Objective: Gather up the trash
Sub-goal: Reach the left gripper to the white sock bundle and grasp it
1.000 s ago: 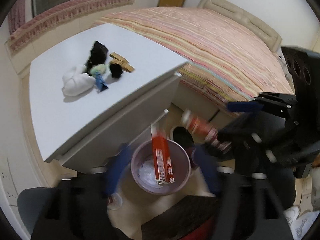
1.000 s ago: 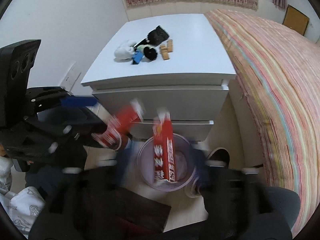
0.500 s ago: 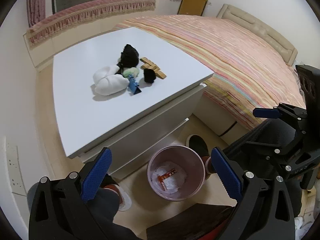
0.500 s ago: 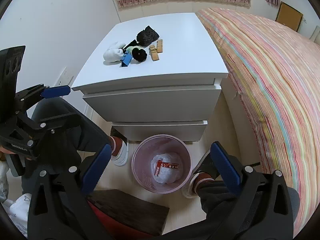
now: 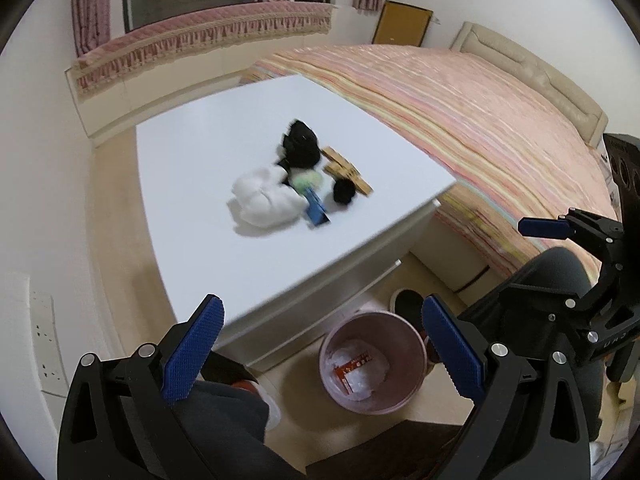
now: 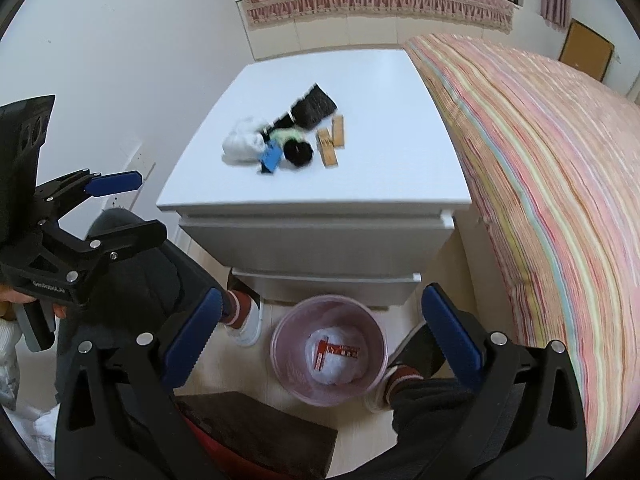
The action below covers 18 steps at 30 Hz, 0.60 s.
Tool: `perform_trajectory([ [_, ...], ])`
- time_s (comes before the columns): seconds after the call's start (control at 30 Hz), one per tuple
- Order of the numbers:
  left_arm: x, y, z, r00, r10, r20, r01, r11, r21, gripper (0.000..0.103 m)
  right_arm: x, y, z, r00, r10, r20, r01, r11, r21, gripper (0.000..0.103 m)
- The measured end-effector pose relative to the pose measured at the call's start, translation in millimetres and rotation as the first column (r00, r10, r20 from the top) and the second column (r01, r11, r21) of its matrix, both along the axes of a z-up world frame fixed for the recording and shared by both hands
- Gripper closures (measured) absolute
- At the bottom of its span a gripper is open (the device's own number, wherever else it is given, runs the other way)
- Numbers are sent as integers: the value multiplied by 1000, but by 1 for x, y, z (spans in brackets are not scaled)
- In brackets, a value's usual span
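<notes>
Grippers: our left gripper (image 5: 320, 356) and right gripper (image 6: 320, 346) gape wide, empty.
Bin (image 6: 280, 364): red wrappers (image 6: 334, 354) inside.
Next: we reach for the clutter (image 6: 280, 140) on the nightstand (image 6: 380, 184).

The pile of trash (image 5: 298, 184) ahead of the grippers is smeared with motion blur, pieces hard to name. Print on the red packets (image 6: 335, 354) below, in the bin (image 6: 280, 344), is too small to read.
</notes>
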State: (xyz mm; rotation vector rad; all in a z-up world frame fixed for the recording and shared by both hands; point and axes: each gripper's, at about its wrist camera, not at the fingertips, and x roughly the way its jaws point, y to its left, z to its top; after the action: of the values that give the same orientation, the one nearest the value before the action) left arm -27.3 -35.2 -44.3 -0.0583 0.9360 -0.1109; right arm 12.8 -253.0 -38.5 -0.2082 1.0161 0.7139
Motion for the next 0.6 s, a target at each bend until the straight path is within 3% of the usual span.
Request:
perform_trajectory([
  [0.27, 32, 25, 9, 999, 39, -9, -39, 999, -17, 8, 31, 34, 10, 998, 59, 18, -59, 998, 1, 5],
  [0.53, 73, 48, -5, 996, 59, -68, -65, 993, -98, 8, 63, 65, 2, 993, 114, 8, -114, 993, 8, 5],
  [0.6, 82, 53, -10, 995, 63, -79, -71, 991, -115, 8, 70, 73, -2, 991, 131, -1, -131, 991, 5, 10],
])
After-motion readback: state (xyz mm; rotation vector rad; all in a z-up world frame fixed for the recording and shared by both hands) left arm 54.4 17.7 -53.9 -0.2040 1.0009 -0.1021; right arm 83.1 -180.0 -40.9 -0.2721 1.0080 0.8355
